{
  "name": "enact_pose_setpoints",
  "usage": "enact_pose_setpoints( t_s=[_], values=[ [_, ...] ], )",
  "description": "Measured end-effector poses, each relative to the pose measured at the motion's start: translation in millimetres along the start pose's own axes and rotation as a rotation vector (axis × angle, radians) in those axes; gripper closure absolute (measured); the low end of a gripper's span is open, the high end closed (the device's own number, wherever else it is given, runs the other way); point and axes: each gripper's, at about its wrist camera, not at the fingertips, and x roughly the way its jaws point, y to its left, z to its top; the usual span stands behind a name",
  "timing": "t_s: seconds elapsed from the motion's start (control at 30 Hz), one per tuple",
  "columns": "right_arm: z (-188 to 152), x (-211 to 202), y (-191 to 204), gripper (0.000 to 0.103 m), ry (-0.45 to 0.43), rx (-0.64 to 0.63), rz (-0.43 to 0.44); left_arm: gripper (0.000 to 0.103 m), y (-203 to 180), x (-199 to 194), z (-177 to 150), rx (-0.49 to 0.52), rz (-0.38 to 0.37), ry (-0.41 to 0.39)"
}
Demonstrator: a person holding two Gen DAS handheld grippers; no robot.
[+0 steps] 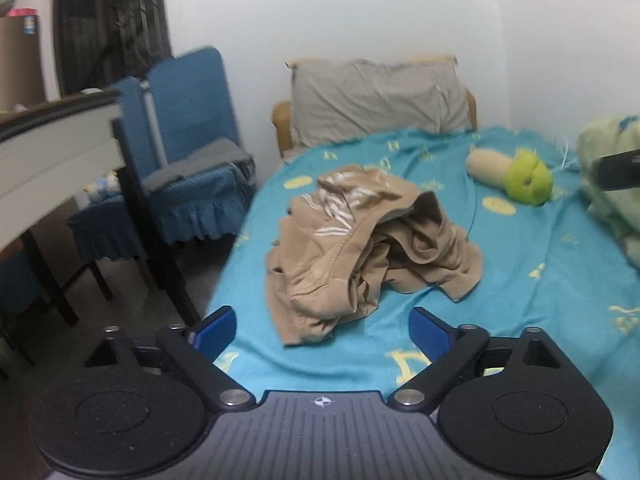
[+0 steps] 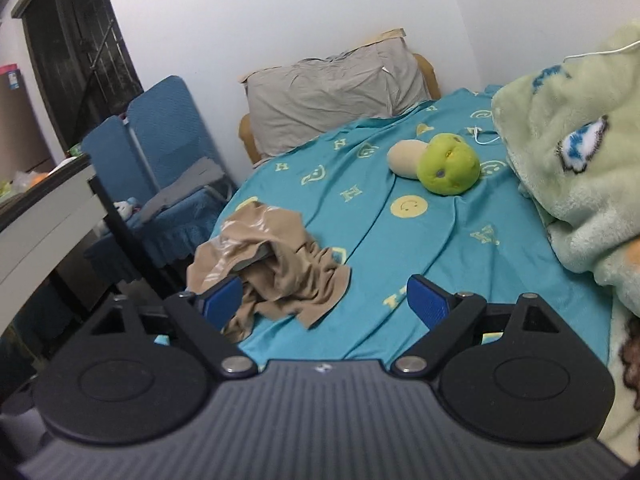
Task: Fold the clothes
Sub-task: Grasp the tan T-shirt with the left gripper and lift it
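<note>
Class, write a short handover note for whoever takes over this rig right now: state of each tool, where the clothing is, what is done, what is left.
Left tool: open, nothing between its blue pads, short of the tan garment.
Right tool: open, empty; the garment's near edge lies by its left pad, not gripped.
Garment: one crumpled heap on the turquoise bedsheet, near the bed's left edge, white stripes showing on top.
Nearby: green plush toy further up the bed, pale green blanket on the right.
Done: no fold made yet.
Left: probably spread the garment flat first, then fold it.
</note>
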Motion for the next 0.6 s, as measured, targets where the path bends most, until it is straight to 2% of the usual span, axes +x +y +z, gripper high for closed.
enact_pose_setpoints(
  t_s=[0.17, 0.2, 0.23, 0.3, 0.33, 0.37, 0.4, 0.47, 0.6],
  values=[
    [-2, 28, -14, 0.012, 0.040, 0.042, -0.021, 0.025, -4, 79, 10, -0.012, 0.012, -0.010],
    [-5, 34, -16, 0.012, 0.050, 0.038, -0.025, 0.037, -4, 92, 9, -0.020, 0.029, -0.017],
    [-9, 40, -17, 0.012, 0.061, 0.031, -0.030, 0.044, -2, 102, 7, -0.033, 0.031, -0.013],
    [-15, 51, -18, 0.012, 0.085, 0.014, -0.041, 0.069, 2, 109, 2, -0.044, 0.013, -0.001],
    [-17, 57, -17, 0.012, 0.098, 0.006, -0.046, 0.075, 4, 113, 0, -0.049, 0.004, 0.005],
    [-19, 60, -15, 0.012, 0.105, -0.001, -0.047, 0.084, 6, 112, -2, -0.049, 0.002, -0.001],
    [-21, 62, -12, 0.012, 0.107, -0.008, -0.043, 0.090, 9, 109, -1, -0.063, 0.003, -0.011],
    [-23, 65, -7, 0.012, 0.106, -0.034, -0.035, 0.093, 16, 98, 3, -0.111, 0.008, -0.036],
    [-24, 66, -3, 0.012, 0.095, -0.070, -0.037, 0.097, 26, 50, 21, -0.157, 0.004, -0.172]
  ],
)
